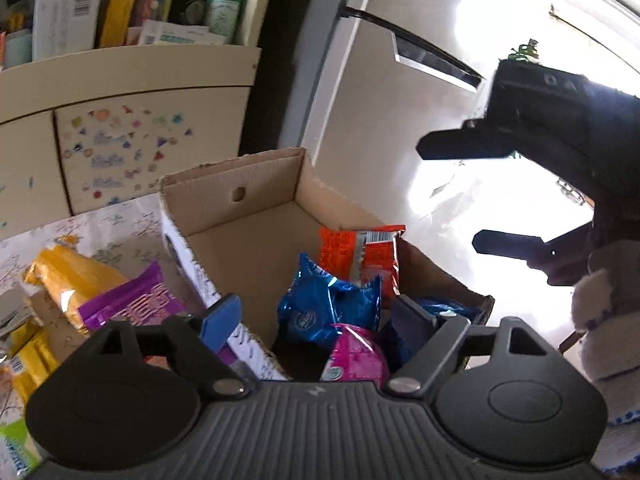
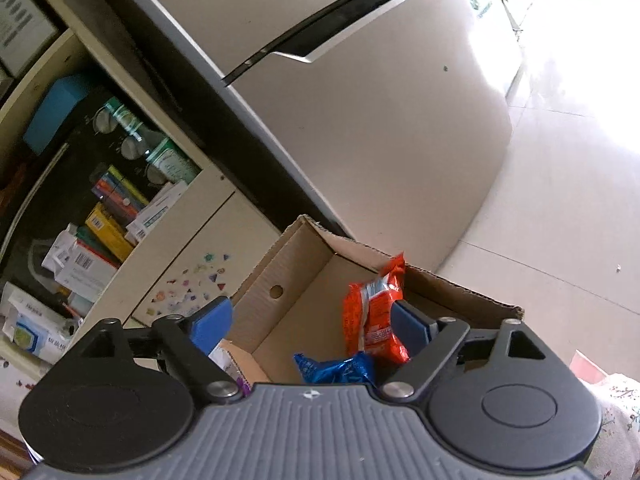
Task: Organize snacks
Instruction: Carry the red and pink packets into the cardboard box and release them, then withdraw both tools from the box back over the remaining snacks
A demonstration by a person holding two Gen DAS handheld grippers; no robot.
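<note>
An open cardboard box (image 1: 248, 216) stands on the table and holds an orange snack packet (image 1: 360, 256), a blue packet (image 1: 328, 308) and a pink packet (image 1: 356, 356). My left gripper (image 1: 316, 320) is open and empty, just above the box's near end. My right gripper (image 2: 308, 328) is open and empty above the same box (image 2: 296, 280), with the orange packet (image 2: 372, 320) leaning upright by its right finger and the blue packet (image 2: 340, 368) below. The right gripper also shows in the left wrist view (image 1: 460, 196), open, to the right of the box.
Yellow (image 1: 68, 276) and purple (image 1: 132, 304) snack packets lie on the floral tablecloth (image 1: 120, 220) left of the box. A cream cabinet with stickers (image 1: 120, 152) and cluttered shelves stands behind. A fridge (image 2: 360, 100) and glossy floor lie to the right.
</note>
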